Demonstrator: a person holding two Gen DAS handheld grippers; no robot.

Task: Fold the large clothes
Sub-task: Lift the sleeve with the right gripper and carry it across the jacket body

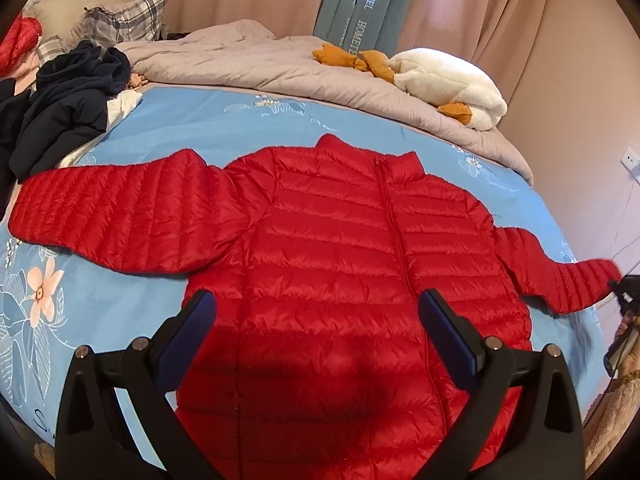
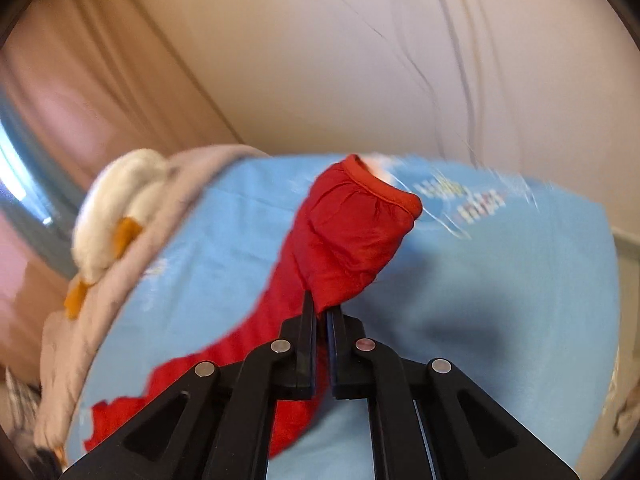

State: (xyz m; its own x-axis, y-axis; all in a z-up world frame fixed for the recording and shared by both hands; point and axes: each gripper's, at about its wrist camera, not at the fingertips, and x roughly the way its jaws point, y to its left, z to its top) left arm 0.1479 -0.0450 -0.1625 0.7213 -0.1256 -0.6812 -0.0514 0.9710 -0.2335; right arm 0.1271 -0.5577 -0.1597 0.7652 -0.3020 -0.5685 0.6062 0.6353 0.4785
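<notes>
A red quilted puffer jacket point(image 1: 328, 240) lies face up on the blue floral bedsheet point(image 1: 168, 128), zipped, collar away from me, both sleeves spread out. My left gripper point(image 1: 316, 312) hovers open above the jacket's lower body, nothing between its fingers. In the left wrist view the right gripper point(image 1: 622, 292) shows at the far right edge, at the end of the right sleeve. In the right wrist view my right gripper point(image 2: 322, 310) is shut on the red sleeve point(image 2: 352, 232) near its cuff, which is lifted off the sheet.
A grey duvet point(image 1: 248, 56) with a white and orange plush toy point(image 1: 448, 80) lies at the bed's far side. Dark clothes point(image 1: 68, 108) and a plaid pillow point(image 1: 124, 16) are piled far left. A wall point(image 2: 360, 60) with cables runs beyond the bed's right edge.
</notes>
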